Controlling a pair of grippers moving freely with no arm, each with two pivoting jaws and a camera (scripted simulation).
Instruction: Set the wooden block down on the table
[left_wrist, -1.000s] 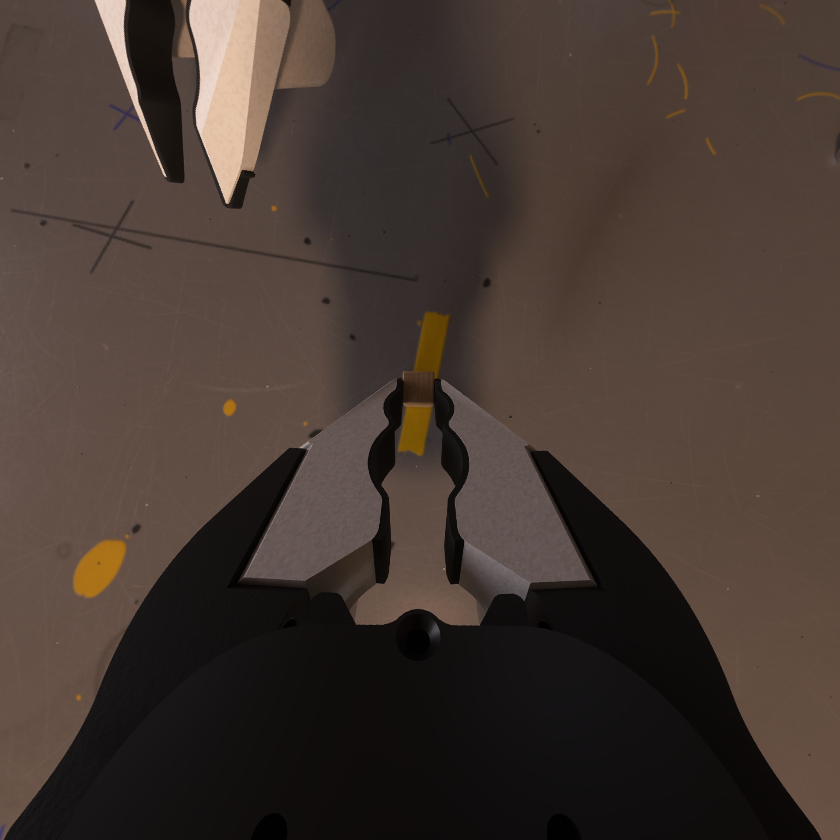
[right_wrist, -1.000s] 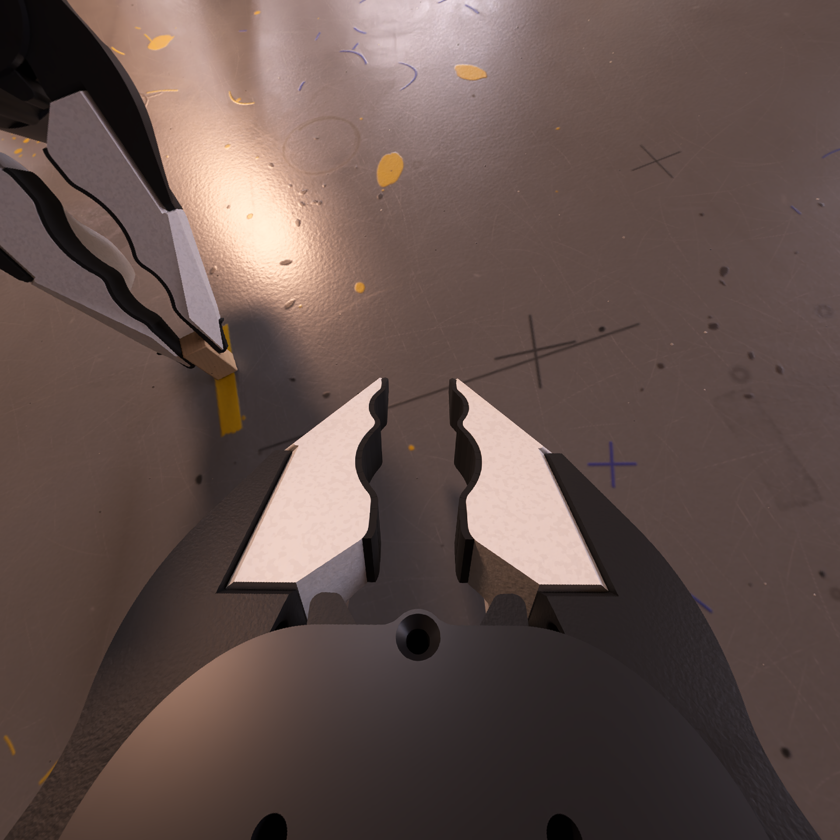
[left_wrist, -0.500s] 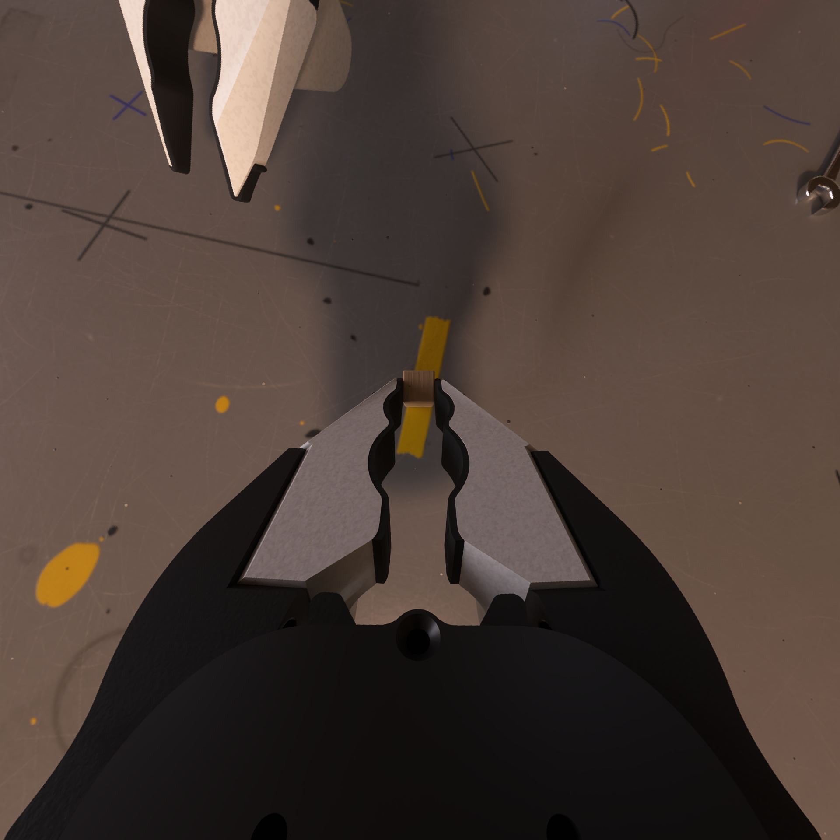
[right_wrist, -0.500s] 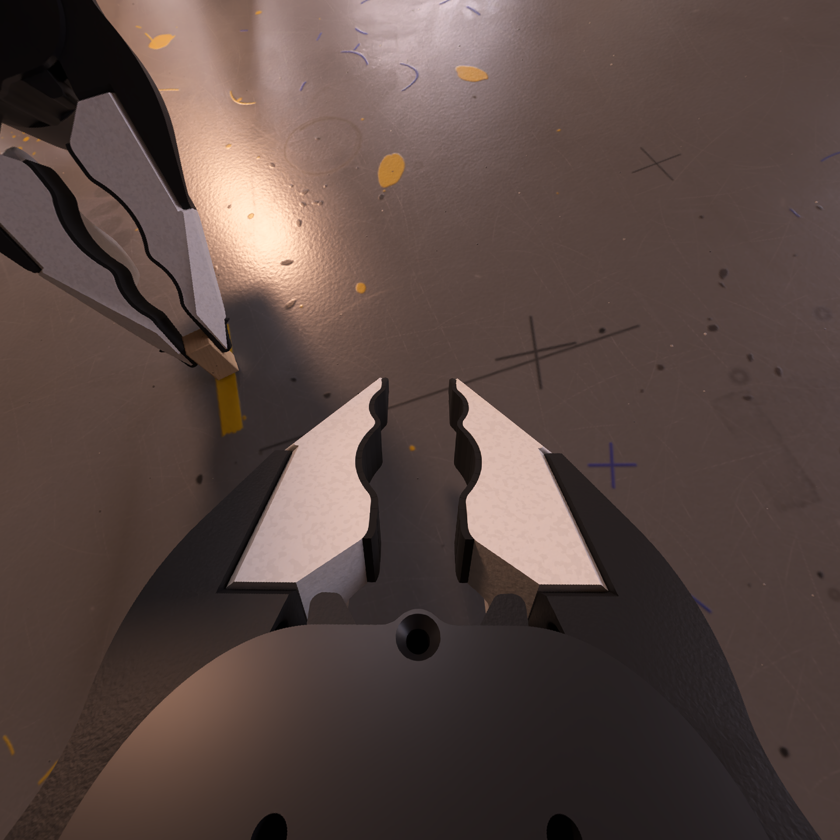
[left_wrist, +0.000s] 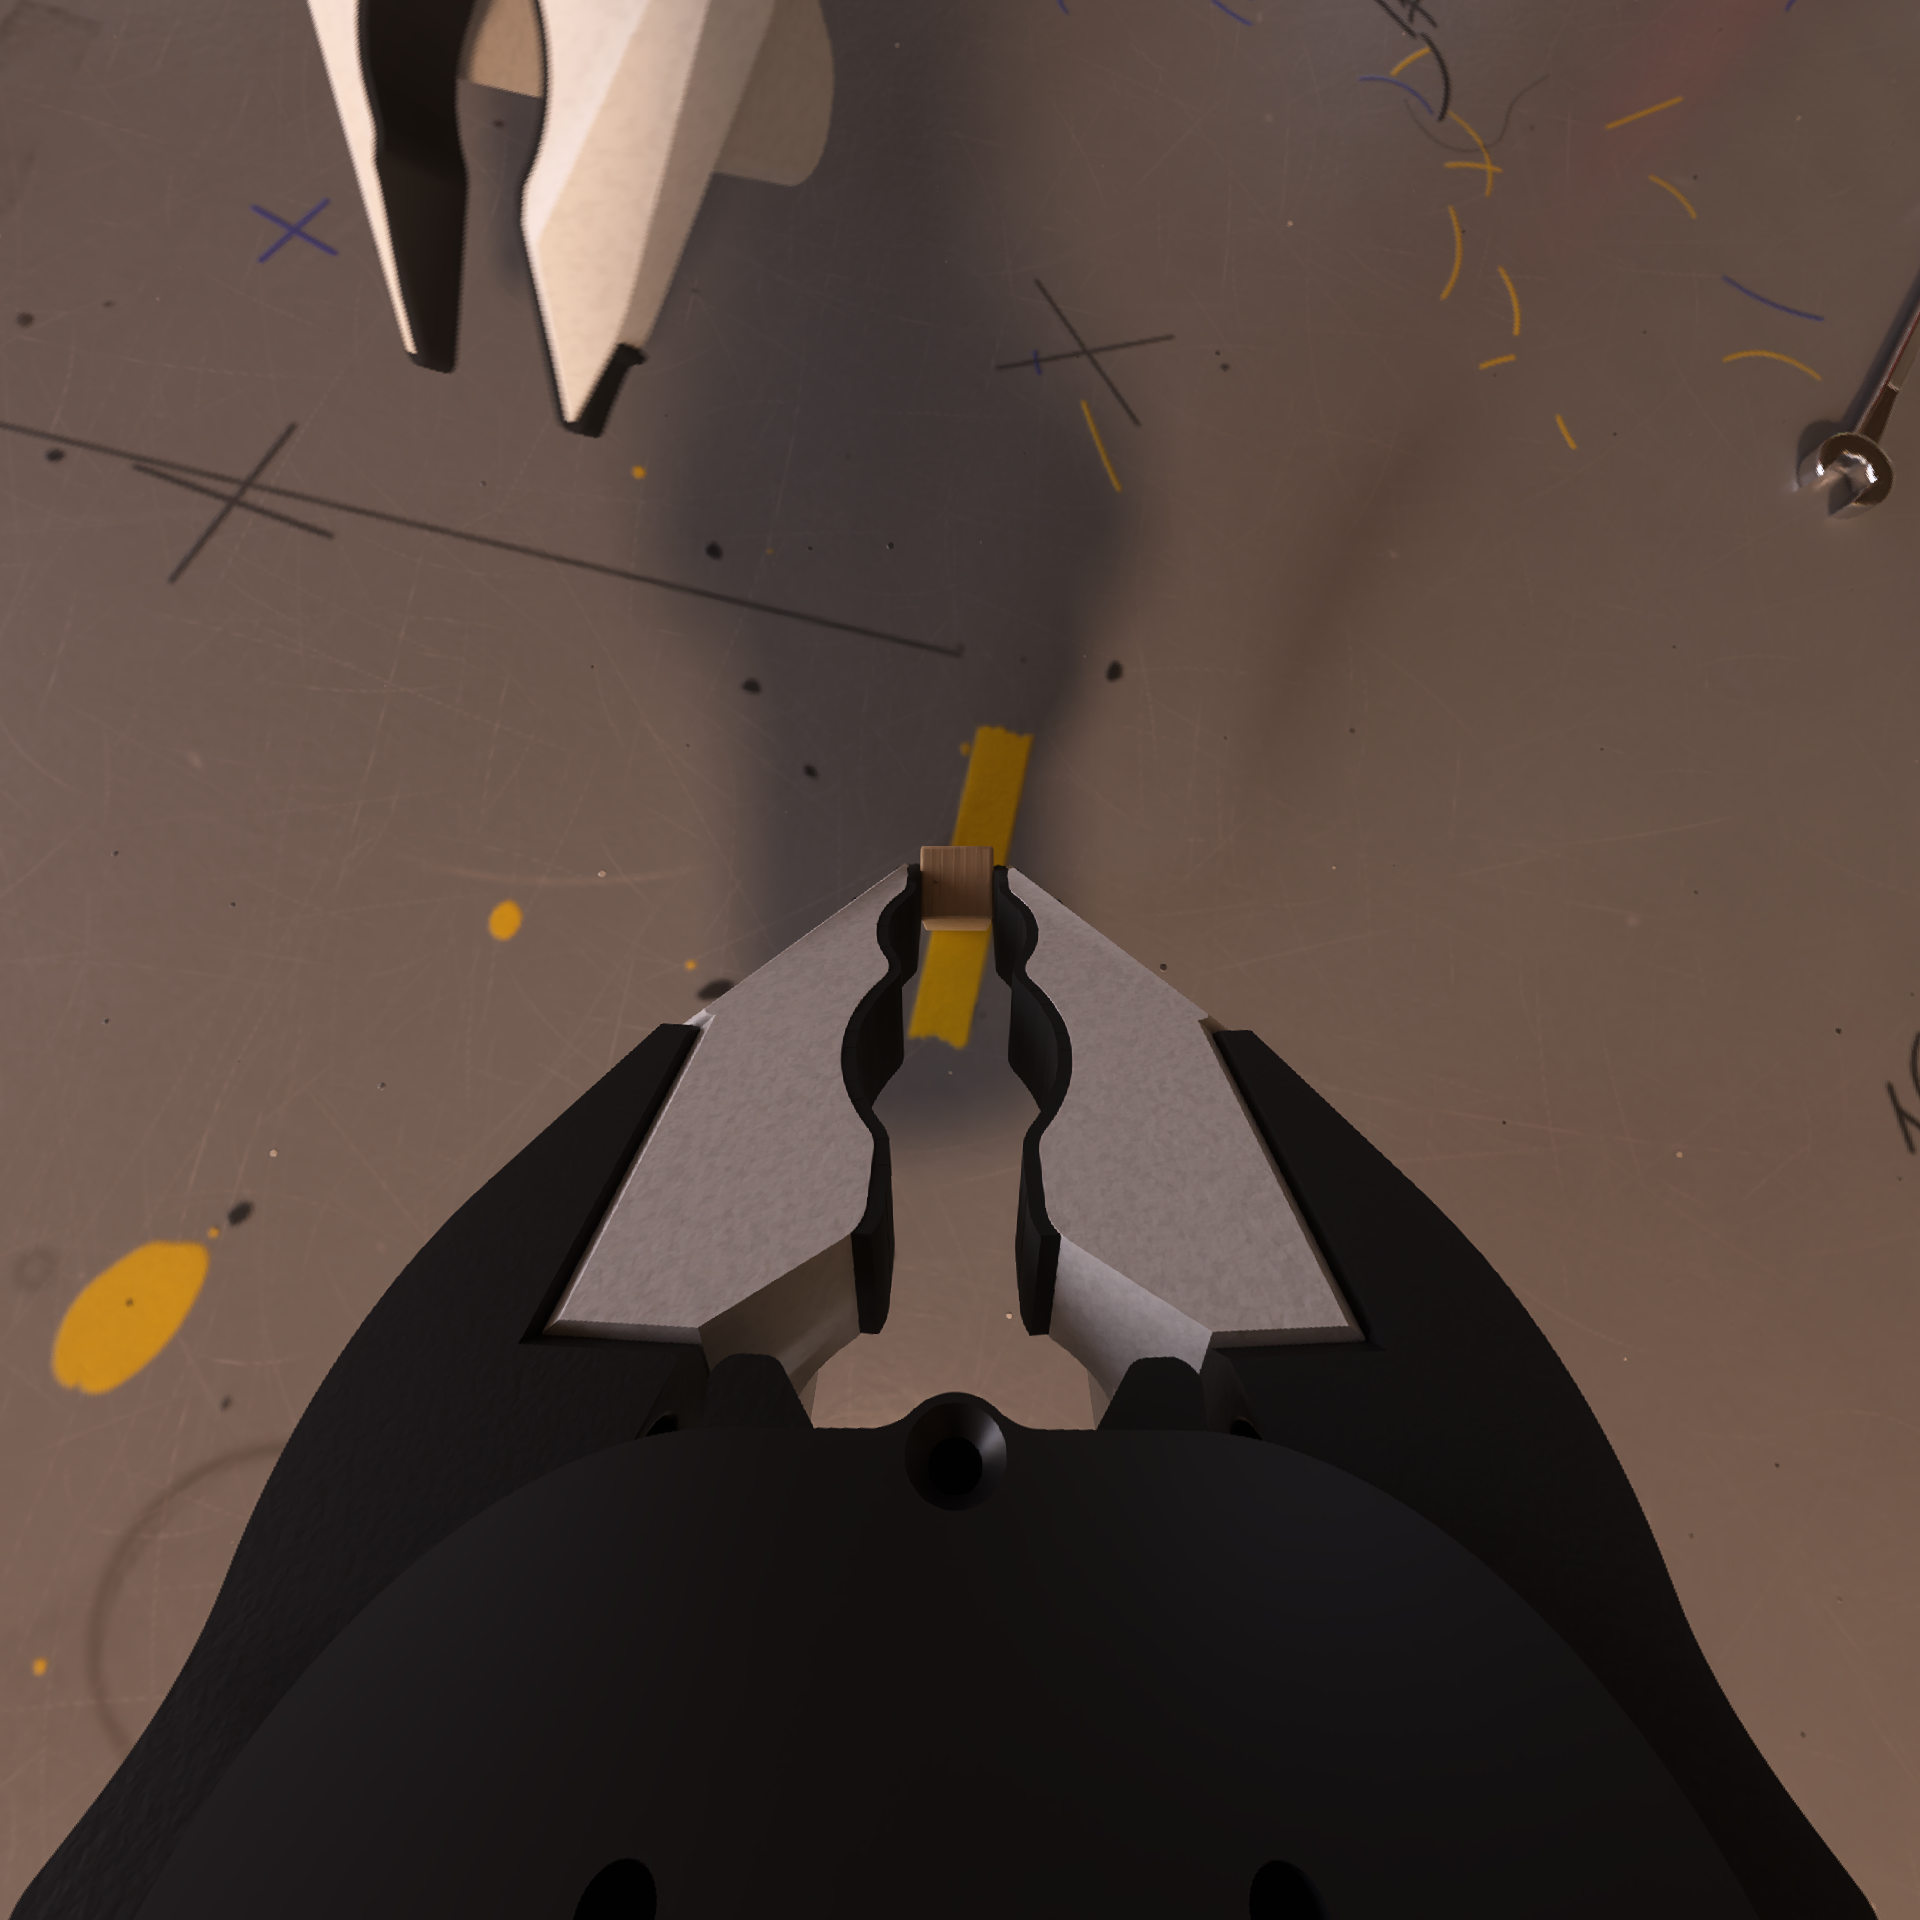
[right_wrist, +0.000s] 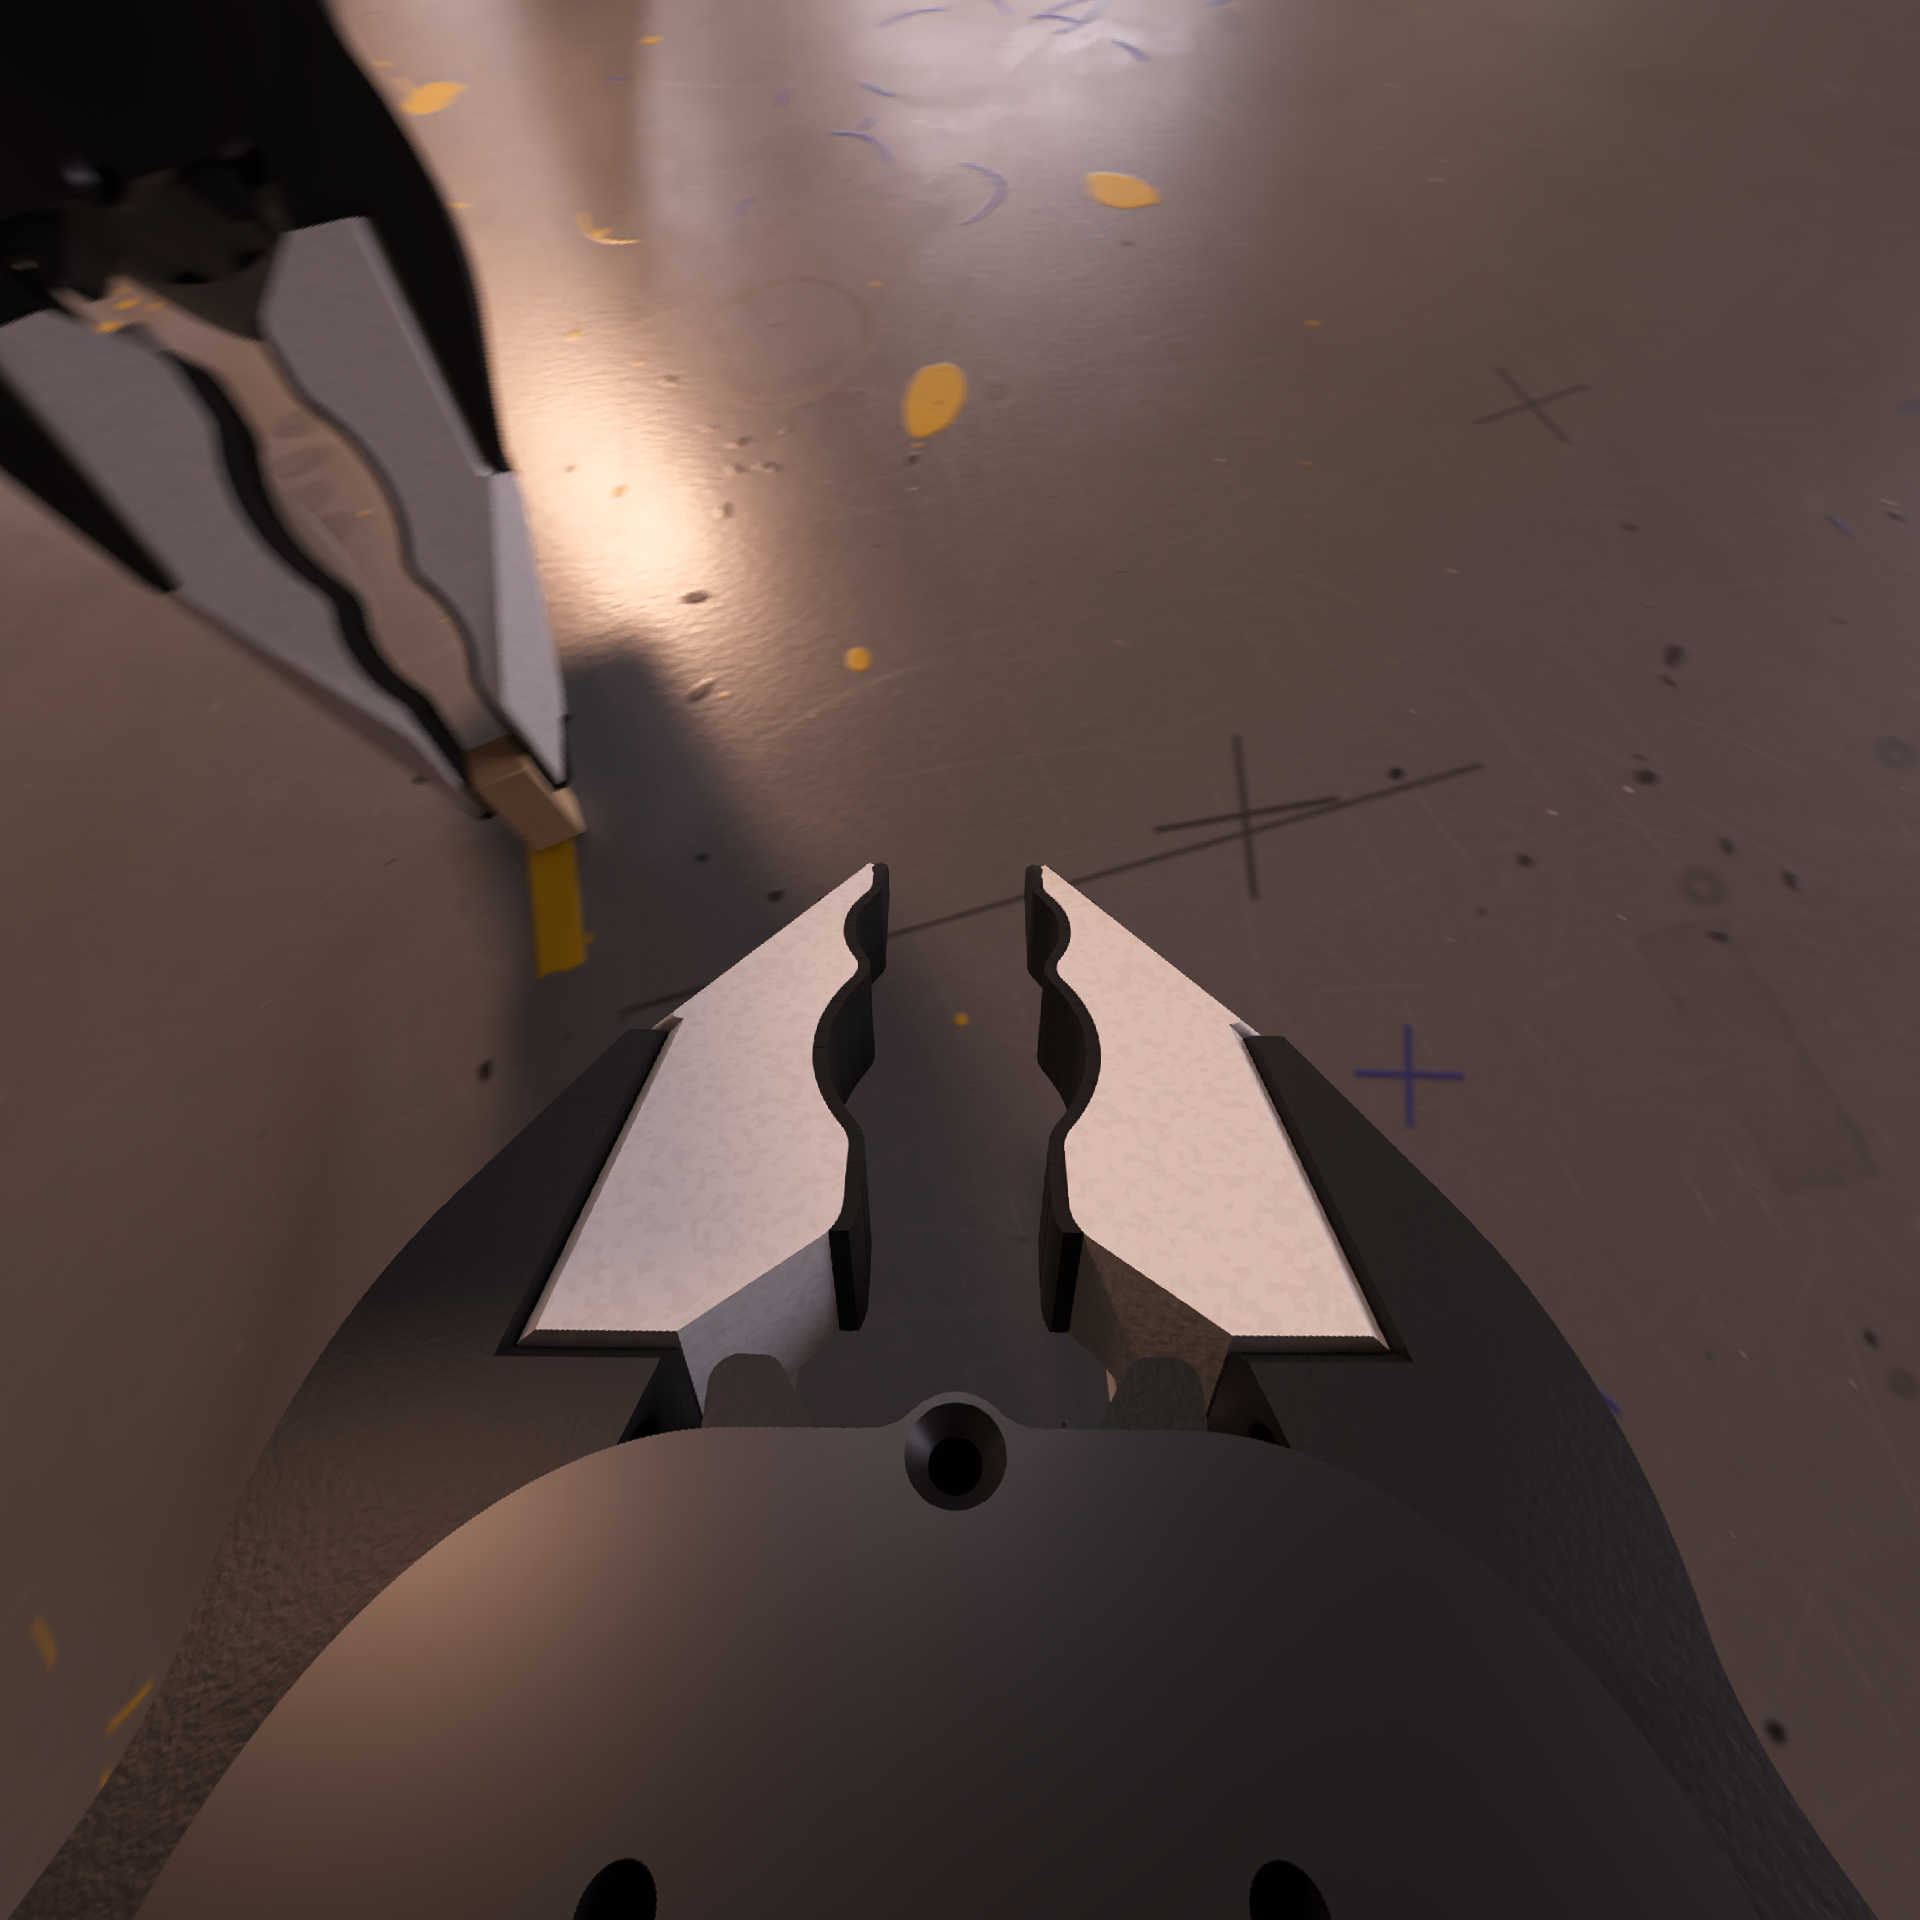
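Note:
A small pale wooden block sits between the tips of my left gripper, which is shut on it. In the right wrist view the left gripper comes in from the upper left, with the block at its tips close above the table. A yellow tape strip lies on the brown table under the block; it also shows in the right wrist view. My right gripper is open and empty. It appears in the left wrist view at the upper left.
A shiny metal screw lies at the right edge of the left wrist view. The table carries yellow paint spots, pencil crosses and lines, and dark specks.
My left gripper, still holding the block, has shifted so that the screw has come into its view at the right. In the right wrist view it has moved right and lower, nearer the table.

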